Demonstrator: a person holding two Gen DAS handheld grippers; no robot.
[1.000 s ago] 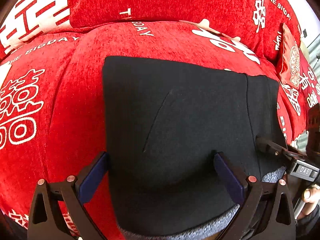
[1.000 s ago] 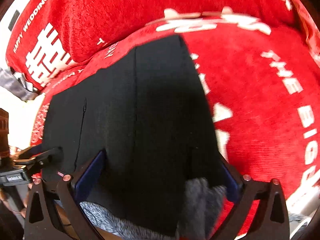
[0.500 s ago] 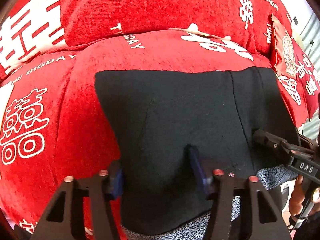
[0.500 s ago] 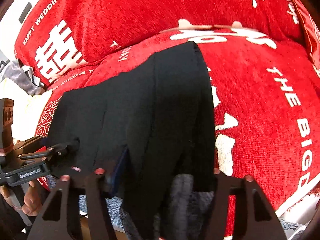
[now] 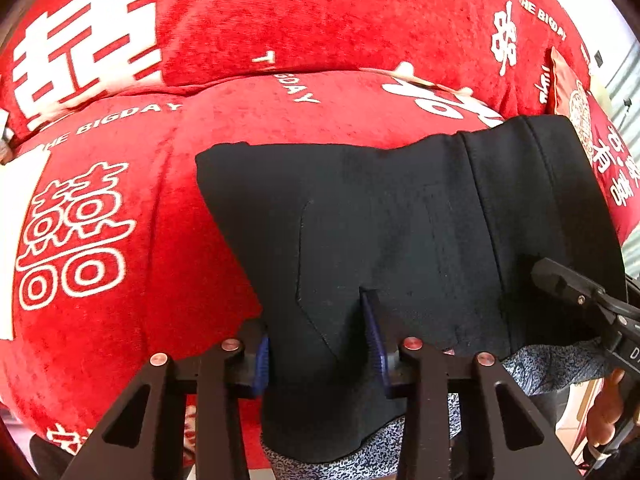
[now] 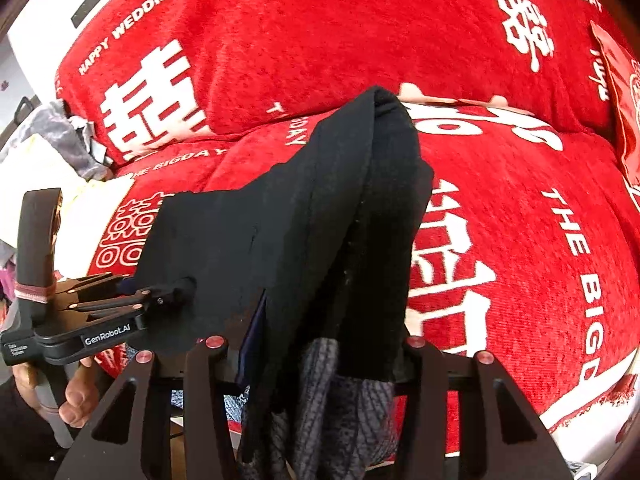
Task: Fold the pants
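- Left gripper (image 5: 320, 344) pinches the near edge of the black pants (image 5: 400, 240), fingers pressed into the cloth.
- Right gripper (image 6: 324, 344) clamps the other corner.
- Since a second ago, both sets of fingers have closed and the pants' right side has lifted off the red sofa cover (image 5: 120, 300).

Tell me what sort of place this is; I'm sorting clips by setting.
Most likely a home living room: black fleece-lined pants lie on a sofa draped in a red plush wedding-print cover, a red embroidered cushion at its end, a pile of loose clothes beside it.
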